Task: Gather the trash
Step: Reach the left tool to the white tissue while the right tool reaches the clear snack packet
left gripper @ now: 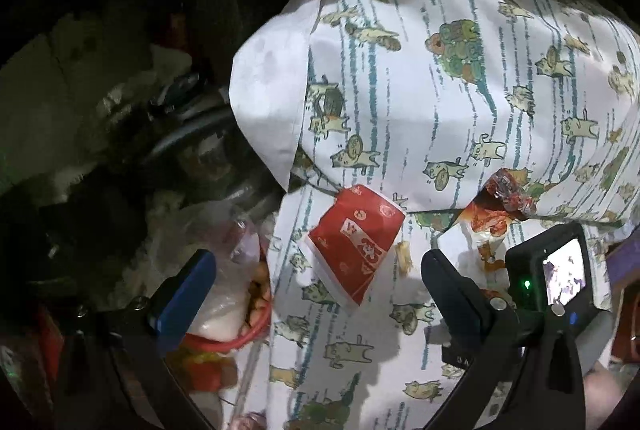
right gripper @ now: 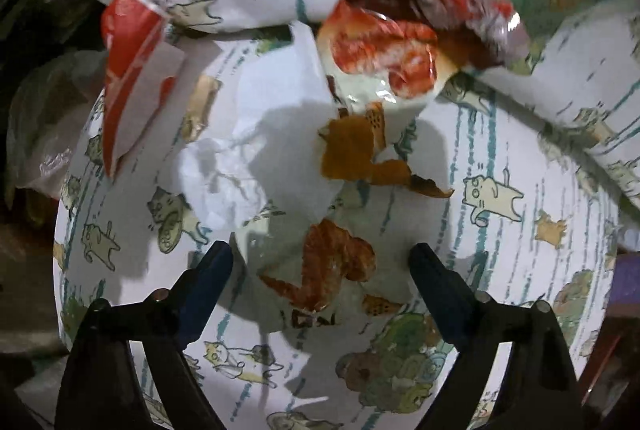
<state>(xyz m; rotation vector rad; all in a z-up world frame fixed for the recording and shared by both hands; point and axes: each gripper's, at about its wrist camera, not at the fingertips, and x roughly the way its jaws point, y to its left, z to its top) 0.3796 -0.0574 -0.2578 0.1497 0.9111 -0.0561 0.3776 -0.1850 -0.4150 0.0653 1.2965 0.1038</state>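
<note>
A flattened red paper cup (left gripper: 352, 246) lies on the cat-print bedsheet (left gripper: 460, 102), just ahead of my open, empty left gripper (left gripper: 316, 290). A torn food wrapper with red and orange print (right gripper: 384, 46) lies ahead of my right gripper (right gripper: 320, 262), which is open with its jaws on either side of a wrapper piece (right gripper: 332, 266). A crumpled white paper (right gripper: 256, 150) lies beside it. The red cup shows at the left in the right wrist view (right gripper: 128, 70). The right gripper with its camera shows at the lower right of the left wrist view (left gripper: 548, 290).
A folded cat-print pillow or quilt (left gripper: 400, 70) lies behind the trash. Left of the bed, in the dark, stands a red-rimmed bin with a plastic bag (left gripper: 232, 294) and clutter (left gripper: 120, 134). Small orange scraps (right gripper: 360, 154) lie on the sheet.
</note>
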